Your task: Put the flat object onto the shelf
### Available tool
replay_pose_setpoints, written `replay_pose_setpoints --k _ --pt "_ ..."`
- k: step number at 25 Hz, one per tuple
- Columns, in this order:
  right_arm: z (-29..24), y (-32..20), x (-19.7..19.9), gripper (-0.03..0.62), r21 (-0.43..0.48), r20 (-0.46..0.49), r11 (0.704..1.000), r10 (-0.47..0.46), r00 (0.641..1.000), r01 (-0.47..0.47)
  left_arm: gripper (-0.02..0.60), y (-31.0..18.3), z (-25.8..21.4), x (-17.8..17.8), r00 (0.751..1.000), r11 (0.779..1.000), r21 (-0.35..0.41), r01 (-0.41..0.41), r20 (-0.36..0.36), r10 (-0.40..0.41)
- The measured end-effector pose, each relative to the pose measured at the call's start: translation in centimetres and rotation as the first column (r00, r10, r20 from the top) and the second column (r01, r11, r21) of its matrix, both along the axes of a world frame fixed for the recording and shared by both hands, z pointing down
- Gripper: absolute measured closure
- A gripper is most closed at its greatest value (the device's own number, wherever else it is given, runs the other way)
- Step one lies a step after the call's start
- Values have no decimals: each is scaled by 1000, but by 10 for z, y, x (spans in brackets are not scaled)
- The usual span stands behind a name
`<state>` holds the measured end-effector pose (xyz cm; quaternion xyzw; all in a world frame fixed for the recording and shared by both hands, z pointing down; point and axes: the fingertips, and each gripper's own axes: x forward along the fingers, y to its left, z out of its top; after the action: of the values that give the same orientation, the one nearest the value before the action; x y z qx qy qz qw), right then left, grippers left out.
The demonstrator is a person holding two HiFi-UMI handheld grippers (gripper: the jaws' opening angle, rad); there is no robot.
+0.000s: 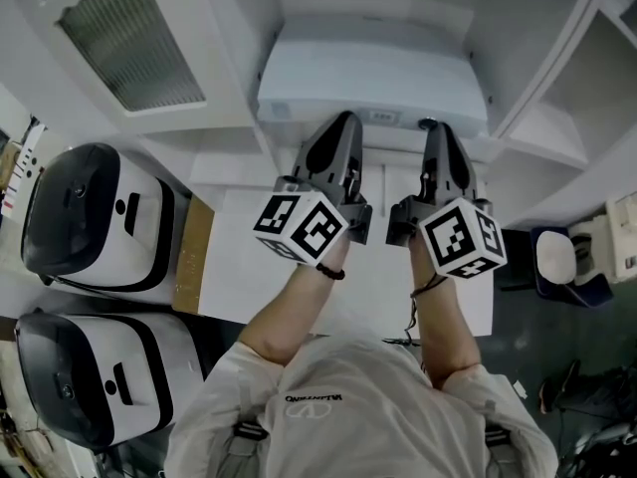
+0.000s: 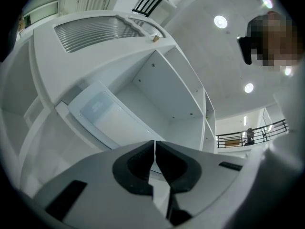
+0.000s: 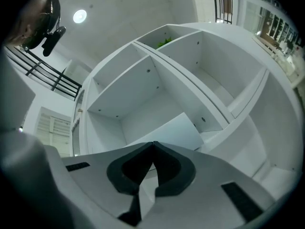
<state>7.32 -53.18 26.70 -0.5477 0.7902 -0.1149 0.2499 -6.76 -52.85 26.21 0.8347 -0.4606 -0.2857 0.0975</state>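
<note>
A flat white box (image 1: 370,76) lies level in a compartment of the white shelf (image 1: 557,118), straight ahead of me. Both grippers reach up to its near edge. My left gripper (image 1: 345,118) is shut; in the left gripper view the flat box (image 2: 105,113) runs down into the closed tips of that left gripper (image 2: 154,144), and a thin pale sliver shows between them. My right gripper (image 1: 430,127) is shut too. In the right gripper view the box (image 3: 167,130) lies just beyond the meeting tips of the right gripper (image 3: 153,144), with nothing visible between them.
Two white and black machines (image 1: 95,217) (image 1: 90,376) stand at the left. A louvered panel (image 1: 129,43) sits at the upper left. Open shelf compartments (image 3: 143,80) stretch around the box. A dark blue seat (image 1: 562,262) is at the right. A white tabletop (image 1: 249,277) lies below my arms.
</note>
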Motion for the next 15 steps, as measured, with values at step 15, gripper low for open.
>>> replay_pose_setpoints --k 15 --pt "1 2 8 583 1 9 1000 -12 1000 12 566 7 -4 -9 996 997 54 56 70 -60"
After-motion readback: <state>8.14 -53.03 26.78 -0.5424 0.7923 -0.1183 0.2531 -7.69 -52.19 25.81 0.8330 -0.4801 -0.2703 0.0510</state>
